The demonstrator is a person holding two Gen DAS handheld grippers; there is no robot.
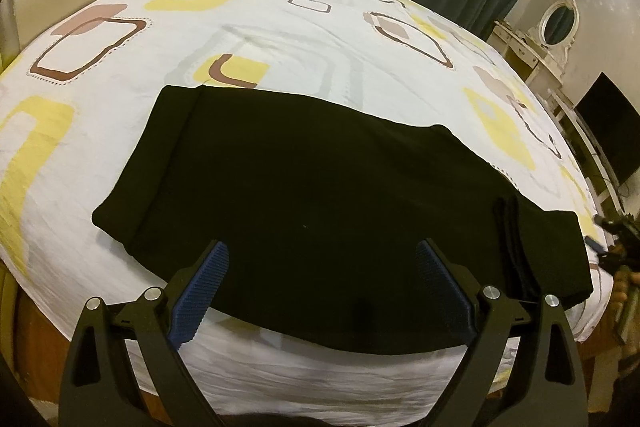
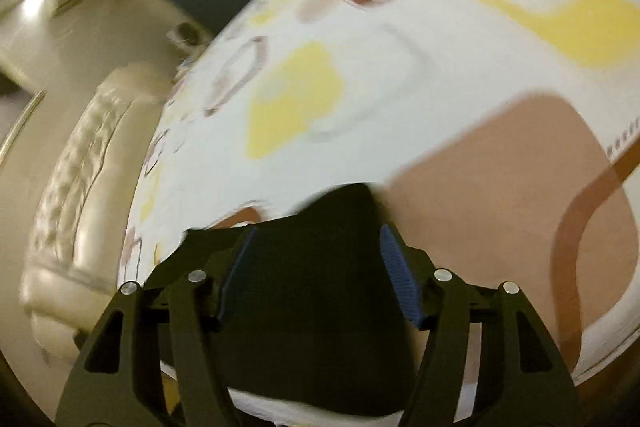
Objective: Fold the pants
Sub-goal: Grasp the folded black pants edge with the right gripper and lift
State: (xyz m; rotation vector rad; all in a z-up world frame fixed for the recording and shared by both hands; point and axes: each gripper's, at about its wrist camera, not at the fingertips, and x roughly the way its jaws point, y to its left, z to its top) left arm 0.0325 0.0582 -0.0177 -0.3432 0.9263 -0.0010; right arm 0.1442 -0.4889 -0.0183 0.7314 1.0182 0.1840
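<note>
I have the black fabric pants point(image 1: 320, 195) lying flat, already doubled lengthwise, across the patterned white bedsheet point(image 1: 280, 39). My left gripper point(image 1: 322, 259) hovers open above them; my right gripper point(image 2: 316, 247) straddles one end, jaws apart, gripping nothing. Next I judge: pinch that end and carry it across.

Black pants point(image 1: 320, 195) lie folded flat across a bed sheet point(image 1: 280, 39) patterned with yellow and brown squares. The left gripper point(image 1: 322, 257) hovers over their near edge, jaws spread wide, blue pads point(image 1: 436, 287) gripping nothing.
</note>
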